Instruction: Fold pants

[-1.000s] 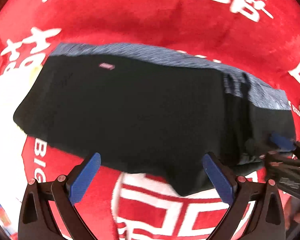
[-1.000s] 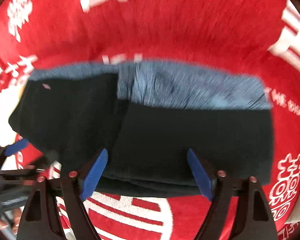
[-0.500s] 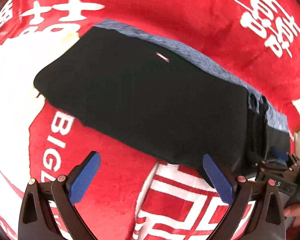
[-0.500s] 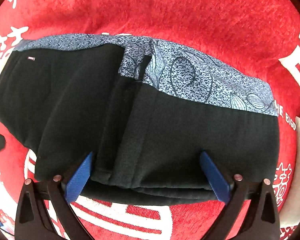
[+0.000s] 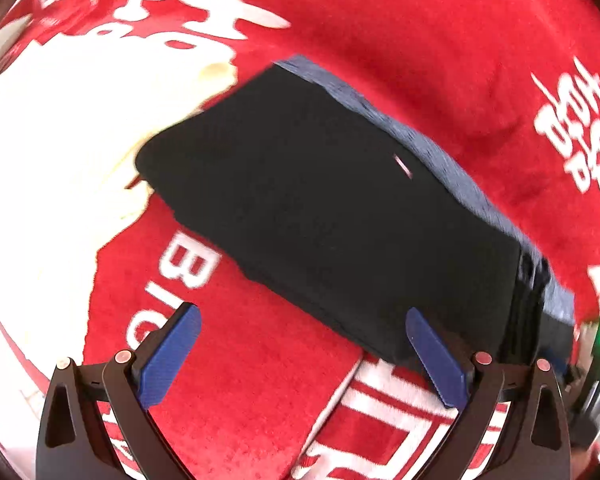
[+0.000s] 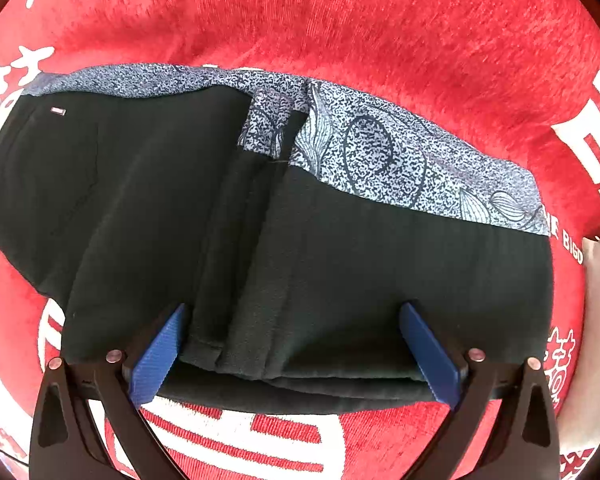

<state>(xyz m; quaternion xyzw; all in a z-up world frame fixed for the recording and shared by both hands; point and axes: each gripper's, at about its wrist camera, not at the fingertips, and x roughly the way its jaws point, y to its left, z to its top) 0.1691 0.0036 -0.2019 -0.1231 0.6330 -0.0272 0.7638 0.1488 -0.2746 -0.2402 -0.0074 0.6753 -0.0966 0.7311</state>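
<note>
Pants (image 6: 340,260) lying as a black, several-layer bundle on a red cloth (image 6: 340,20) with white characters, patterned waistband (image 6: 380,160) along the far edge, small label (image 6: 58,111) near the far left corner. In the left wrist view, seen slantwise (image 5: 320,220), with one end over a white part of the print.

Right tool (image 6: 292,310) pointing down over the near edge of the bundle, jaws apart and just been opening. Black cloth visible between the two blue pads, but no sign of pressing, so probably nothing held. Left tool (image 5: 300,314) also with jaws apart, mostly above bare red cloth, only its right pad near the pants' near edge, nothing clamped.

Possible troubles from here, as a guess only:
- Near edge showing several uneven layers and a thick ridge down the middle. Closing there may catch only the top layer and peel the bundle open.
- Going too deep may pinch the red cloth together with the pants and drag it along.
- Lifting with one tool only, the other not on the garment, may let the free end sag and undo the fold.
- Thick stack may slip out of the pads if taken too near the rim.
</note>
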